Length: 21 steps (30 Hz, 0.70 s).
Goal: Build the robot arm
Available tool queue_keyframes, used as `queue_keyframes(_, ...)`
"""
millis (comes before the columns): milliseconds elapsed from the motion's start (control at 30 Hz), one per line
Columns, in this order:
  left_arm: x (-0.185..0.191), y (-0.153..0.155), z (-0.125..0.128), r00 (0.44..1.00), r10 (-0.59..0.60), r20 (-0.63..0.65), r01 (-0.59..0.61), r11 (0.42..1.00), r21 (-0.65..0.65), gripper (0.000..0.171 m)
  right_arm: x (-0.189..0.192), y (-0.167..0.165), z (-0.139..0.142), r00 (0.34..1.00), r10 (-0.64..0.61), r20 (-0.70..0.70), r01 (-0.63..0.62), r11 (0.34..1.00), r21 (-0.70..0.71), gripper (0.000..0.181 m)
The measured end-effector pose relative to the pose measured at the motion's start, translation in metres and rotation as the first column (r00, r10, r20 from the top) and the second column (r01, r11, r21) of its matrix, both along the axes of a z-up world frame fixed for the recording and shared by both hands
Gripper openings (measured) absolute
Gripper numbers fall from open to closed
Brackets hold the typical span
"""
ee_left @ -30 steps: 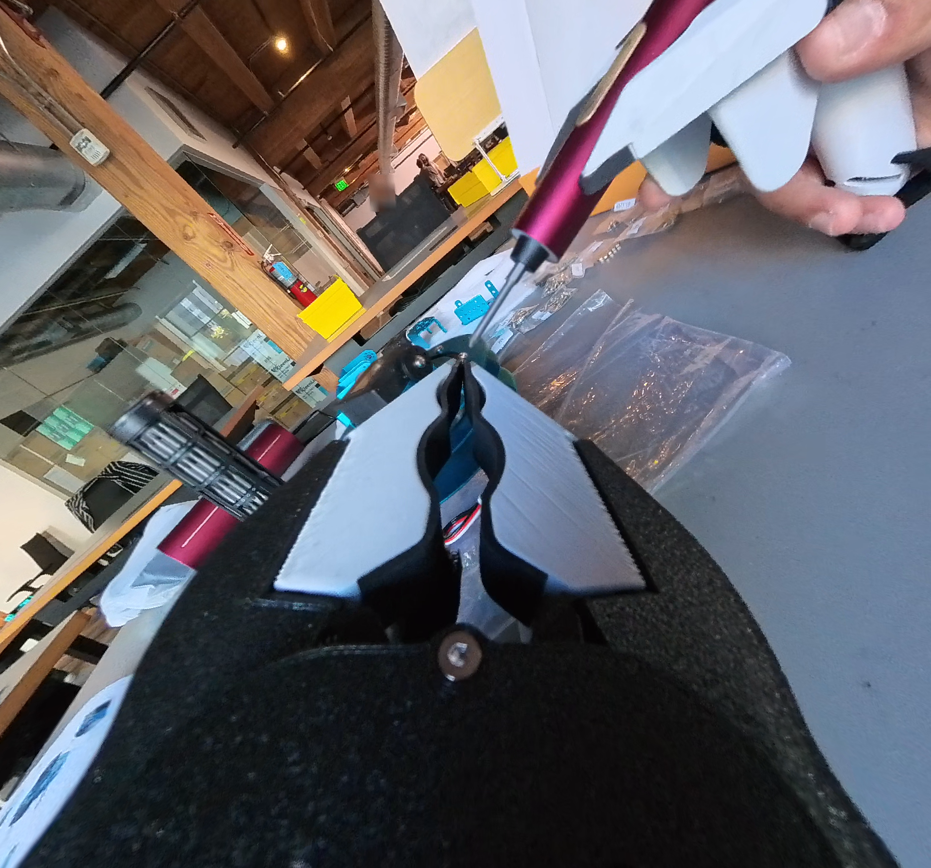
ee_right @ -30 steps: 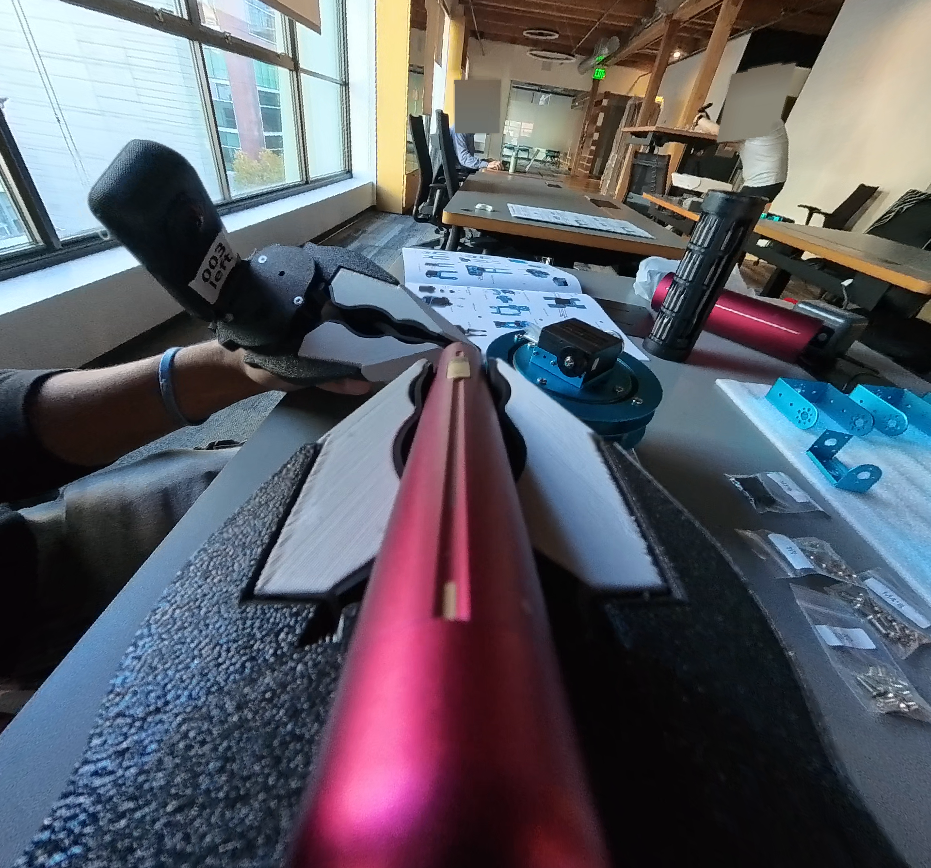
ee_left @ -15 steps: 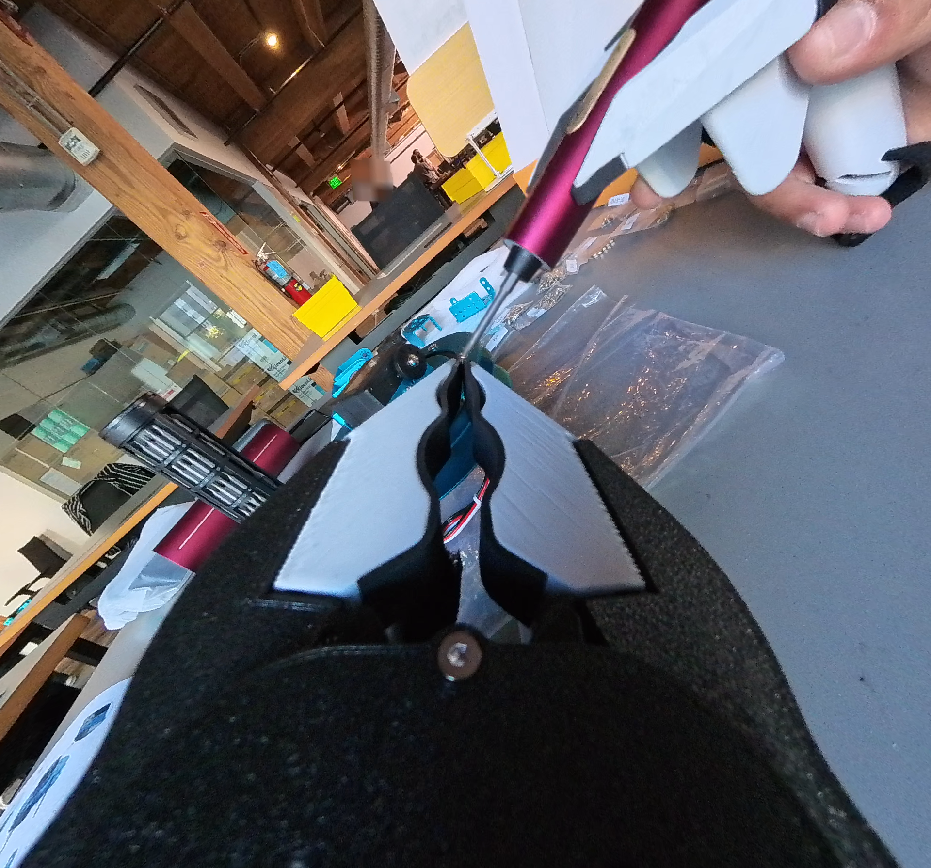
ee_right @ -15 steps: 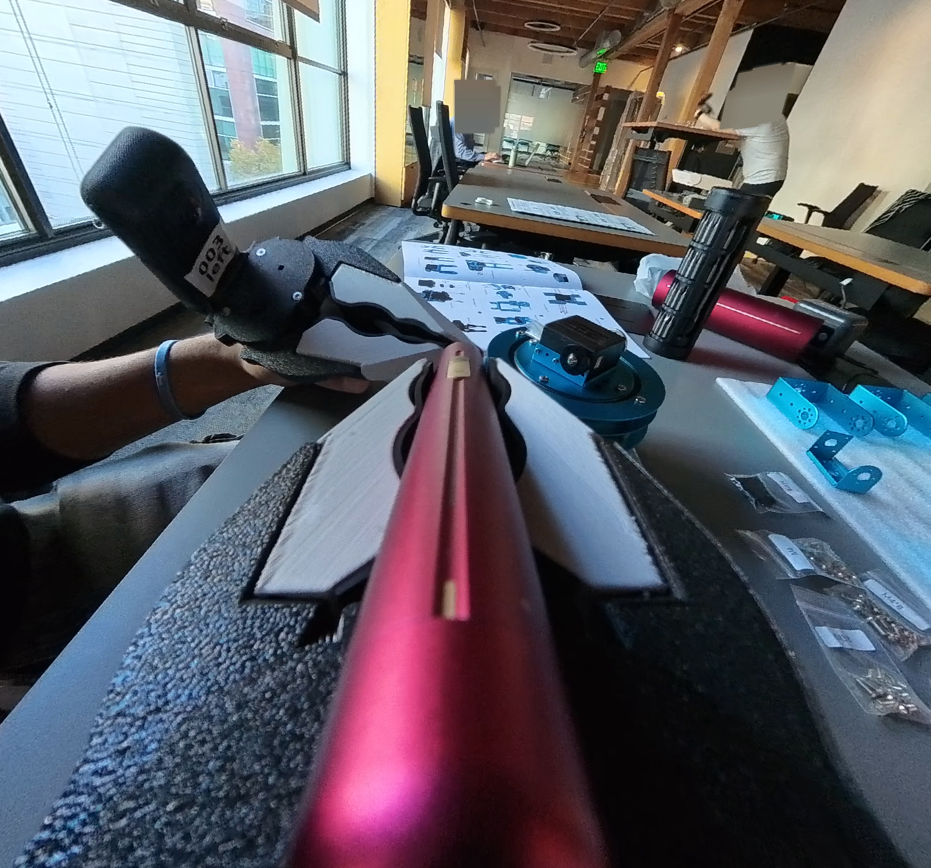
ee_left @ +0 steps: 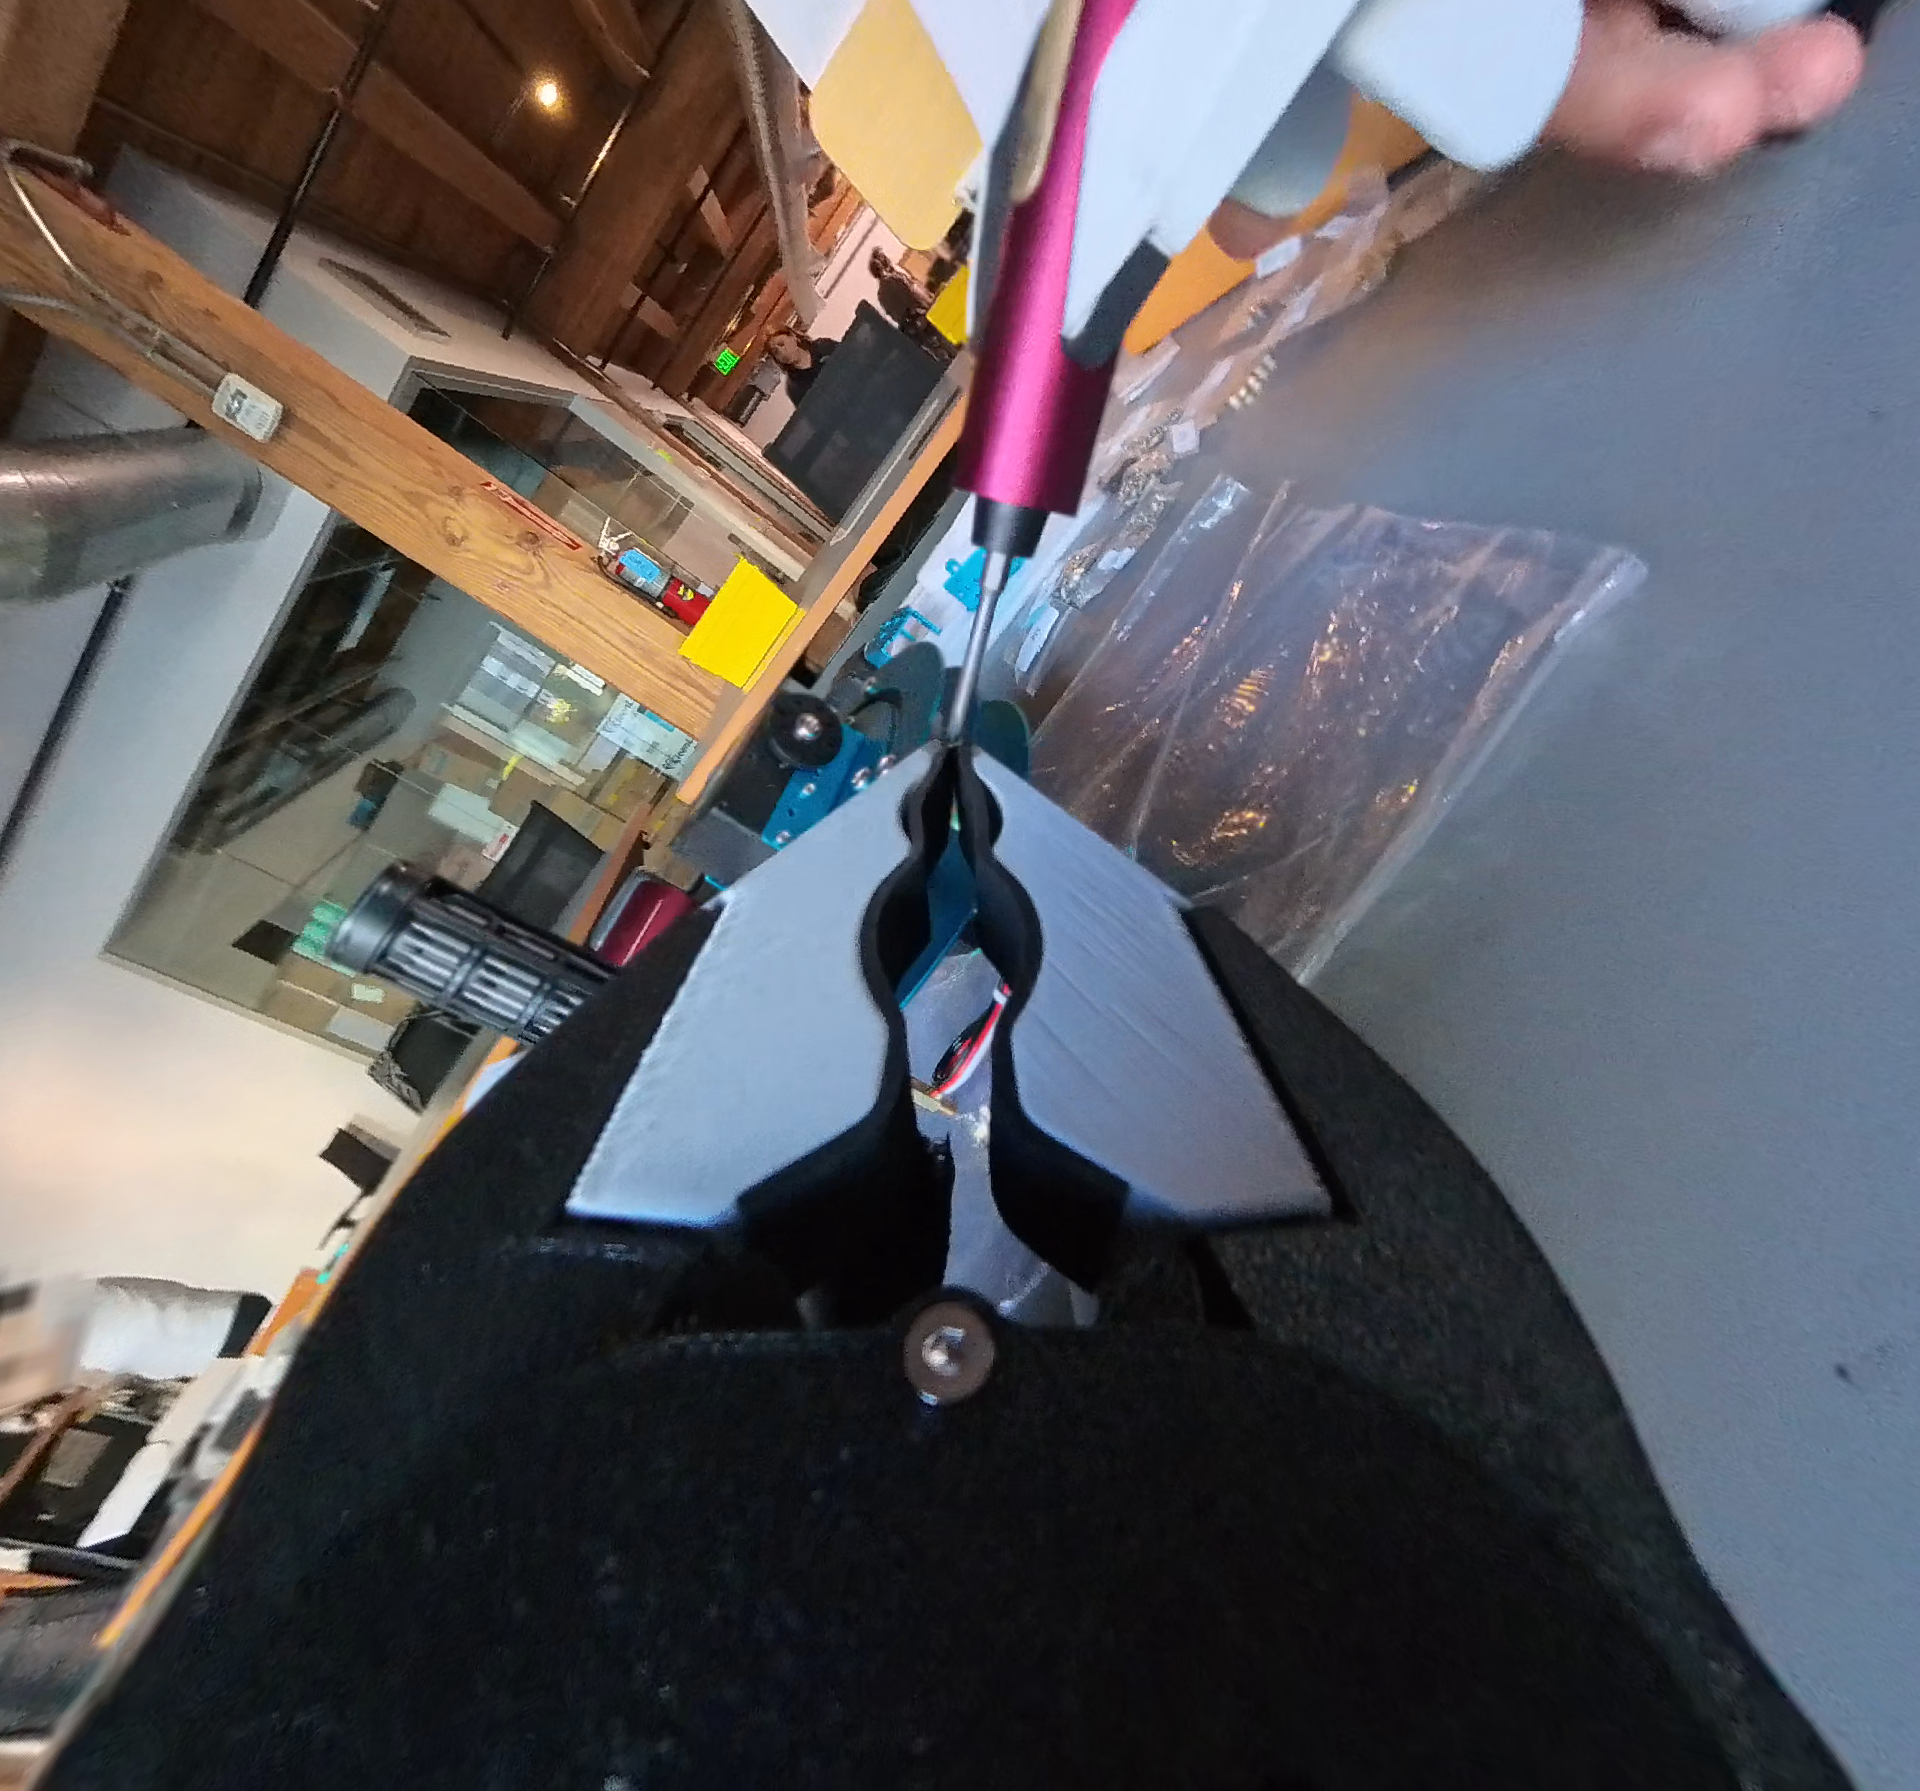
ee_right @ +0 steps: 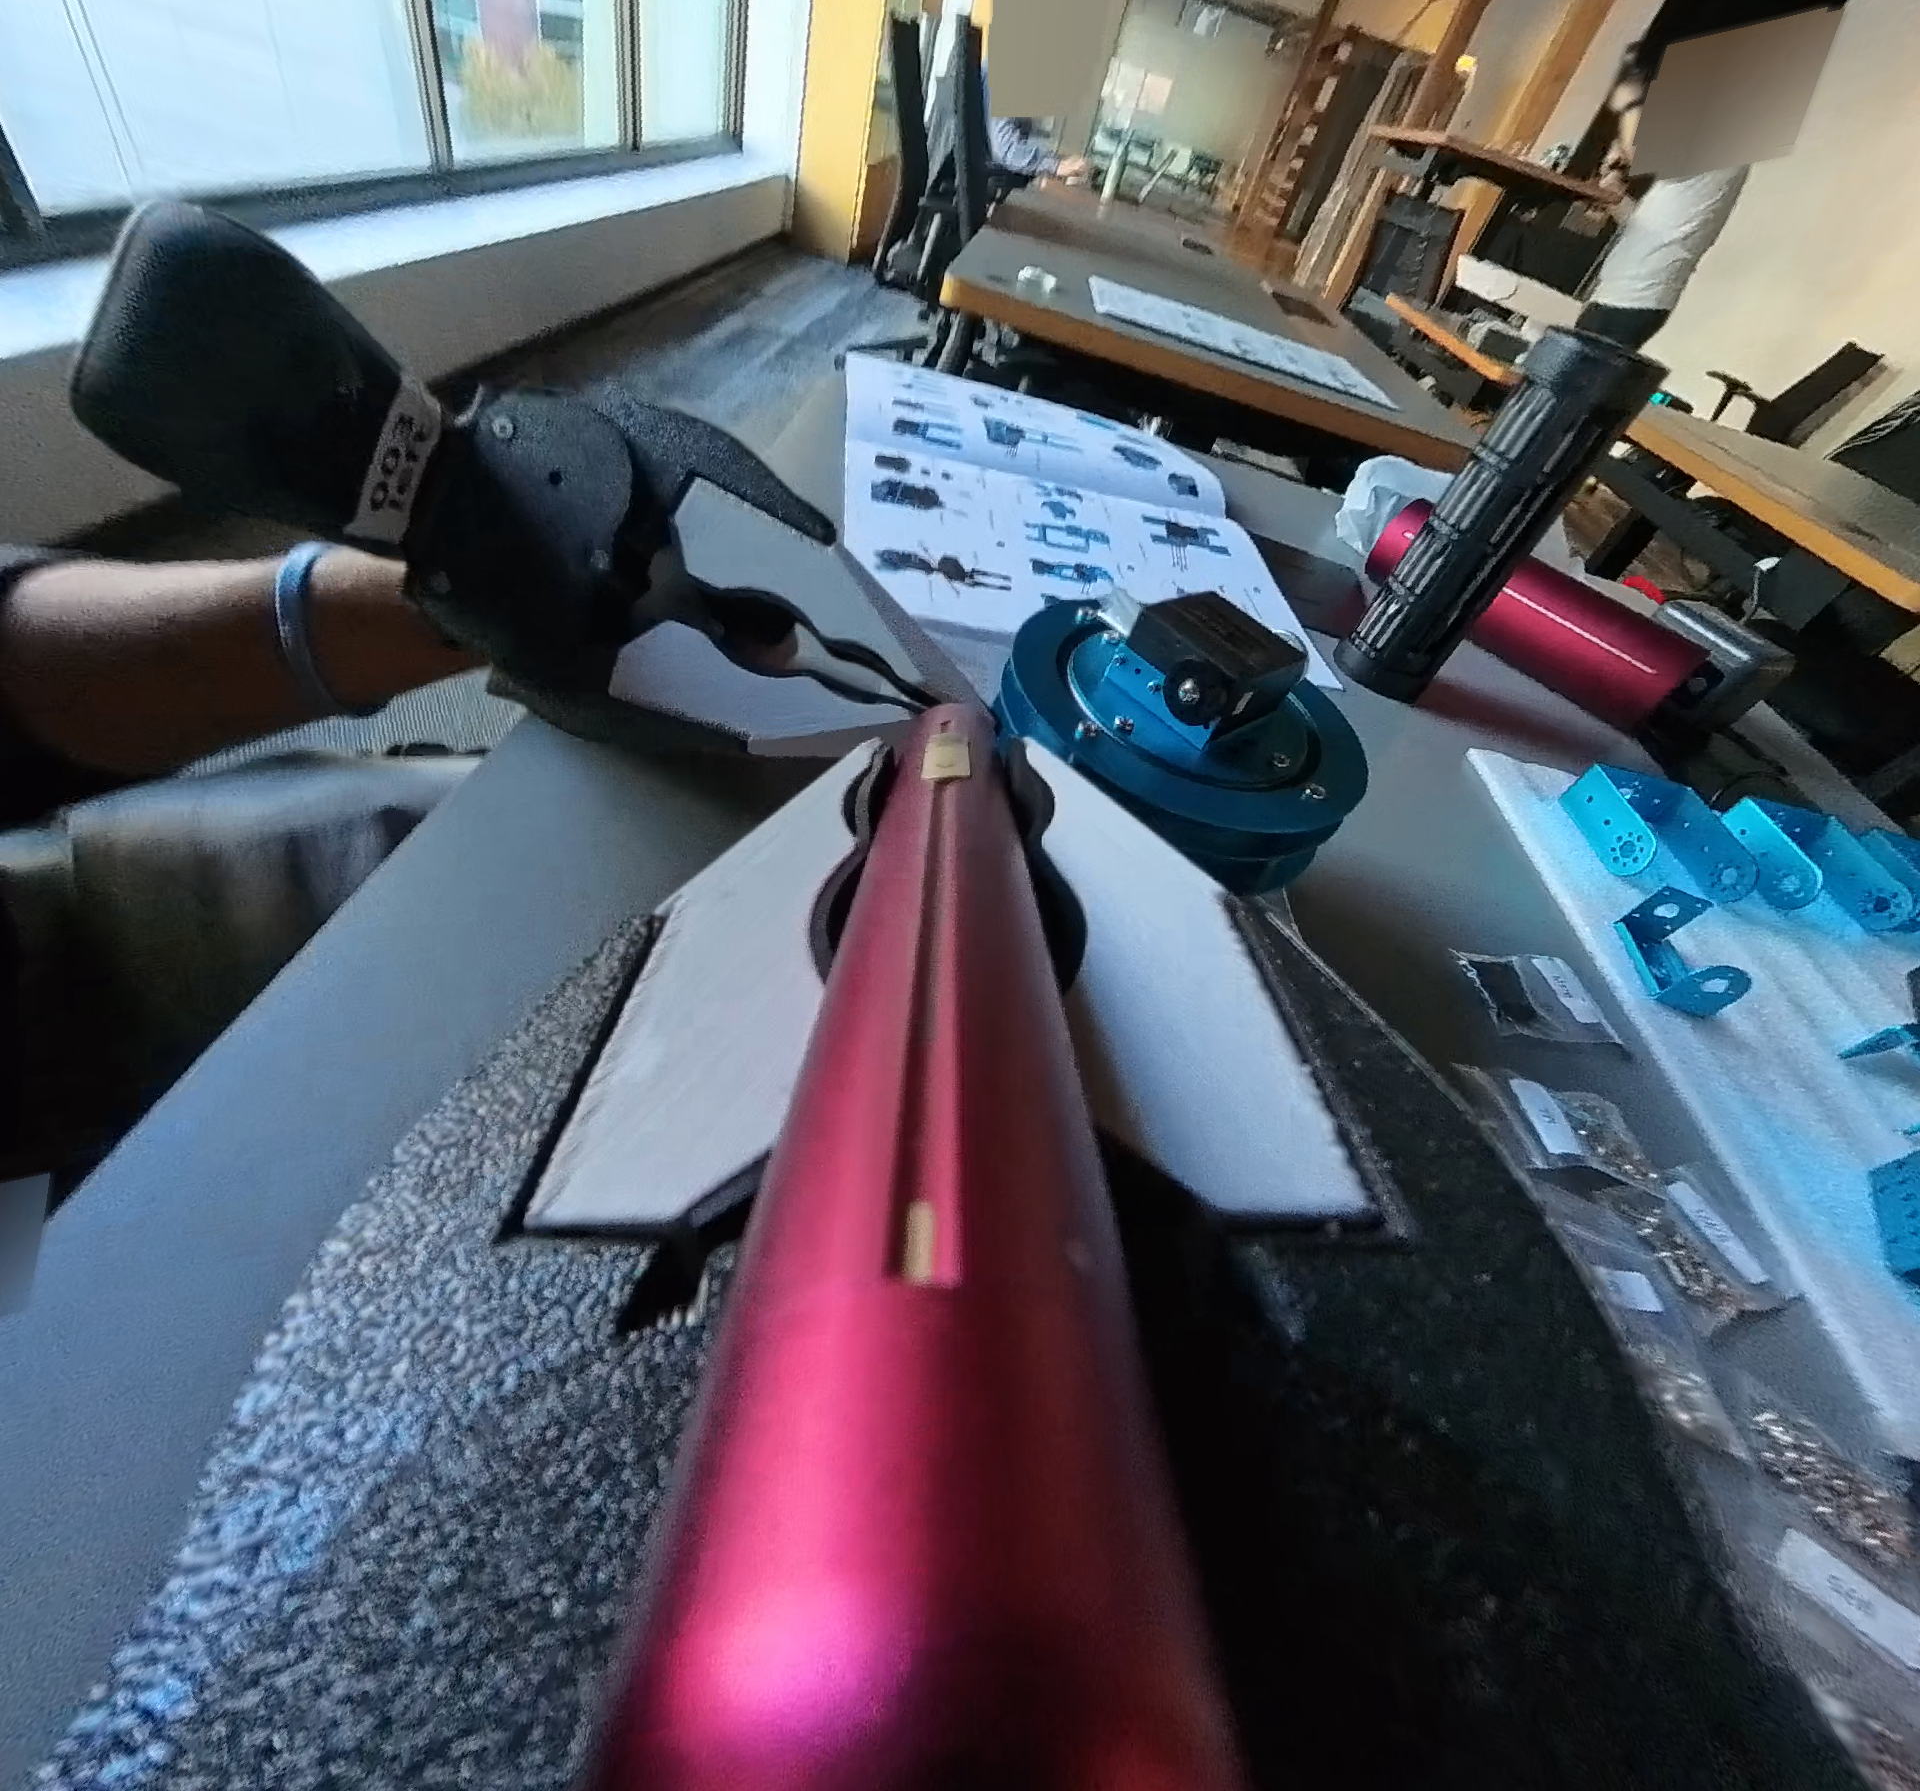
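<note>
My right gripper (ee_right: 951, 765) is shut on a magenta screwdriver (ee_right: 914, 1222) that runs forward between its fingers. In the left wrist view the screwdriver (ee_left: 1023, 391) comes down steeply from above, held by the right gripper (ee_left: 1101, 307). Its thin bit (ee_left: 977, 661) ends right at the tips of my left gripper (ee_left: 956, 770). The left gripper is shut; anything pinched at its tips is too small to see. A blue round base (ee_right: 1278, 806) with a black servo (ee_right: 1216, 650) on top stands just beyond both grippers. The left gripper (ee_right: 914, 697) lies low over the table, left of the base.
An open instruction booklet (ee_right: 1039, 515) lies behind the base. A black ribbed cylinder (ee_right: 1496, 515) and a magenta tube (ee_right: 1558, 619) are at the back right. Blue brackets (ee_right: 1714, 868) on white foam and small screw bags (ee_right: 1621, 1191) are at the right. A clear plastic bag (ee_left: 1299, 702) lies nearby. One gripper's finger ends stand about 6 centimeters off the other's. The left tips stand about 35 centimeters off the black ribbed cylinder (ee_right: 1496, 515). The left camera catches it too, in the left wrist view (ee_left: 526, 957).
The screwdriver now stands steeper, with its bit still at the left gripper's tips. The right gripper has moved closer to the blue base. Both grippers stay shut.
</note>
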<state>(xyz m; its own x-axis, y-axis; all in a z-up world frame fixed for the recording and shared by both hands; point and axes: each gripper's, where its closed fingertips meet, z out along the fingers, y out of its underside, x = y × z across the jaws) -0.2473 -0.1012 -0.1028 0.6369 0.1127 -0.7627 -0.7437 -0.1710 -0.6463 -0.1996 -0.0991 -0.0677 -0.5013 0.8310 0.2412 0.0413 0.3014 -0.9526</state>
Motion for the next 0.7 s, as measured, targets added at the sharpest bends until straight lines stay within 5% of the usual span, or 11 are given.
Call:
queue_keyframes(233,0.002,0.004,-0.014,0.993,0.031,-0.117,-0.038,0.997,-0.059,0.000,0.004,-0.002,-0.012,1.000,-0.008,0.001,0.008,0.972,0.233,0.023)
queue_keyframes(700,-0.002,0.004,-0.016,0.990,0.061,-0.124,-0.070,0.995,-0.067,0.000,0.002,-0.005,-0.015,0.998,-0.046,-0.035,0.054,0.956,0.288,0.022)
